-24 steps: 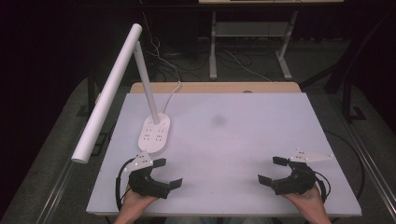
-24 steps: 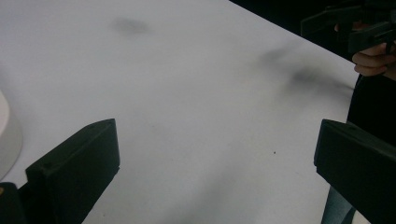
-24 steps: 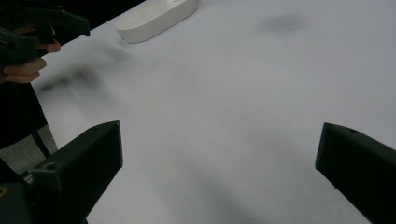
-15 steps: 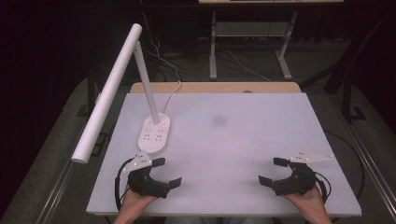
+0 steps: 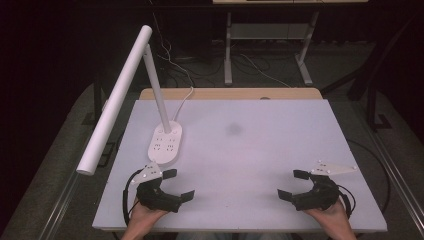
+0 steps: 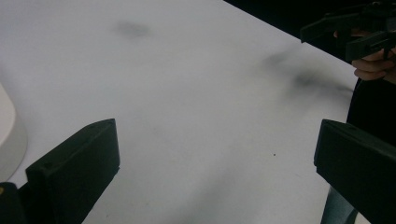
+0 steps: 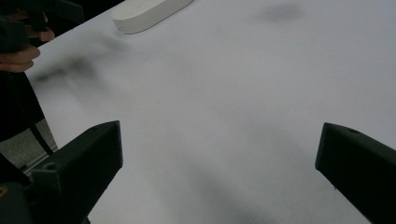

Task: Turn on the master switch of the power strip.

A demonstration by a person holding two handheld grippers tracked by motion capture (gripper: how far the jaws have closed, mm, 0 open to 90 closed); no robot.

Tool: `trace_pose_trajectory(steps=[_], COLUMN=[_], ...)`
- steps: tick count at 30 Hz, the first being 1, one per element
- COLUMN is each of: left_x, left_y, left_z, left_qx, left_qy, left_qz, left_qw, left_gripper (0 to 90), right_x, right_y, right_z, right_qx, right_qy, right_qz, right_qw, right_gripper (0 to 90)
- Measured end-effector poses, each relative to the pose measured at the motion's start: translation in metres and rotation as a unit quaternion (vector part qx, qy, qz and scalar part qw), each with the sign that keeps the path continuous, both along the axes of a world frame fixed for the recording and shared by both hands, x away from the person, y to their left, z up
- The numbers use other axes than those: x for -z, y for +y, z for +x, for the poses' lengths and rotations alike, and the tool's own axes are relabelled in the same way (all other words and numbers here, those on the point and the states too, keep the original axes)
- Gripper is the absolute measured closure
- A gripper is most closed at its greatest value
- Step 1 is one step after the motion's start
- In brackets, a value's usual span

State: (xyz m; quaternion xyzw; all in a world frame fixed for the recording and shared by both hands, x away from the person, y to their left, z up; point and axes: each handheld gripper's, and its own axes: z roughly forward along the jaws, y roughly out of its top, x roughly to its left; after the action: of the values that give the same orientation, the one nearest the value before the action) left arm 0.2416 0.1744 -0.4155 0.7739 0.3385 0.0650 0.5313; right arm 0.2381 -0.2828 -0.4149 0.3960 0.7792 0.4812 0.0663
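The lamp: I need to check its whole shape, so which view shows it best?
The high view: the lamp shows whole, base, stem and long head. The right gripper view catches just its base; the left gripper view only a white edge.

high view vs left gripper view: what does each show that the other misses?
High view alone: the white desk lamp's stem and long head, its cord running off the far edge, the table's wooden back edge, the floor and a frame behind, and both hands.

Left gripper view alone: a close look along the left tool, jaws wide apart with nothing but bare table between them.

Both: the white table top, the grey smudge on it, the lamp base (just a sliver at the left edge of the gripper view) and the right tool, open and empty.
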Motion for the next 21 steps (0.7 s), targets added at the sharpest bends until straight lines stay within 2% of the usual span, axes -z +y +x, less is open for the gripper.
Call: trace_pose_trajectory(steps=[12,14,21], left_x=[-0.007,-0.008,-0.012], left_y=[0.004,0.005,0.011], left_z=[0.001,0.002,0.005], left_qx=[-0.004,-0.002,-0.01], left_qy=[0.007,0.006,0.013], left_qz=[-0.002,0.005,0.005], left_qw=[1.0,1.0,0.9999], left_gripper=[0.0,0.0,0.0], right_x=[0.001,0.001,0.001], right_y=[-0.001,-0.001,-0.003], right_z=[0.0,-0.001,-0.001], right_qx=[-0.001,-0.001,0.001], right_qy=[0.001,0.001,0.0], right_qz=[-0.005,-0.005,-0.004], right_qw=[1.0,1.0,1.0], right_gripper=[0.1,0.1,0.1])
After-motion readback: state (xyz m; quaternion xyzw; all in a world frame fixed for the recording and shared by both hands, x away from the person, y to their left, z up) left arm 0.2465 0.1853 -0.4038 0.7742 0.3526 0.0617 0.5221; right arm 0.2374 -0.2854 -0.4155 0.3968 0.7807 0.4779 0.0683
